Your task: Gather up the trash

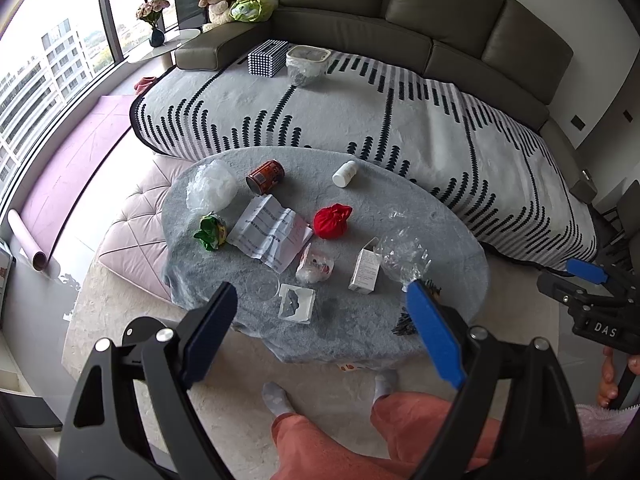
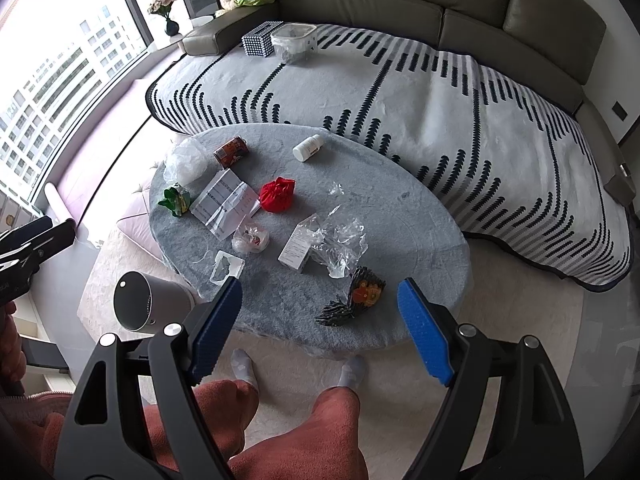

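Both claws, left gripper (image 1: 320,320) and right gripper (image 2: 320,312), hang wide and empty over the near edge of the grey oval table (image 2: 420,240), nothing collected yet (bin (image 2: 134,306) waits by its left edge), so next comes a reach to the dark wrapper (image 2: 352,298) nearest that edge.

Right gripper (image 2: 320,320) fingers spread above dark wrapper (image 2: 352,300) on table (image 2: 420,248)

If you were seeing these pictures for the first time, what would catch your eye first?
Probably the red crumpled bag at the middle of the grey oval table, amid scattered litter. Next, the orange can lying on its side at the far edge, then the striped blanket over the sofa behind.
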Available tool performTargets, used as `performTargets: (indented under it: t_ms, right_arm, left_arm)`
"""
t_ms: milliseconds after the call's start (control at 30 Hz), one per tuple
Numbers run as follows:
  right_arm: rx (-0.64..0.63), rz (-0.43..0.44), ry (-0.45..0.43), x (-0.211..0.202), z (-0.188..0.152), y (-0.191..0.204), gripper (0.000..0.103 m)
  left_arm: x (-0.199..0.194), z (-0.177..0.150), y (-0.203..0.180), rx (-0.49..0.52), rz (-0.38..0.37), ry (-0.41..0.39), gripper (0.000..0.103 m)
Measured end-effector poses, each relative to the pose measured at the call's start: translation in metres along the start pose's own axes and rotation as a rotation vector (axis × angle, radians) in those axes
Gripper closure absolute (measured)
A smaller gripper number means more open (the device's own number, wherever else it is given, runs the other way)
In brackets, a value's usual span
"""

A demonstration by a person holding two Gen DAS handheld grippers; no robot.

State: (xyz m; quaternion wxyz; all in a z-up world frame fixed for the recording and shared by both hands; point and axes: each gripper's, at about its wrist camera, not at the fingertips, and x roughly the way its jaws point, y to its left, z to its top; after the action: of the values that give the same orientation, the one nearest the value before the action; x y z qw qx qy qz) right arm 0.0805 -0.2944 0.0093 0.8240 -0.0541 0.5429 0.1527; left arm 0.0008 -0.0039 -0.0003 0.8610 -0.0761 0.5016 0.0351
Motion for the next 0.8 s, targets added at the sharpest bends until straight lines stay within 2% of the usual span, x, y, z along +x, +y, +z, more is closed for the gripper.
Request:
performTargets:
  t_ms: [600,800]
  right_arm:
    - [-0.021,0.007,-0.024,-0.007,-0.001,0.008,0.026]
    - [-0.023,0.010,-0.026,-0.009,0.000,0.009,0.026]
  left_arm:
    - [0.000,-0.001,0.002,-0.001,0.001,-0.001,0.017]
    - [-0.001,-0.011,-0.003,0.006,0.006,-0.004,0.017]
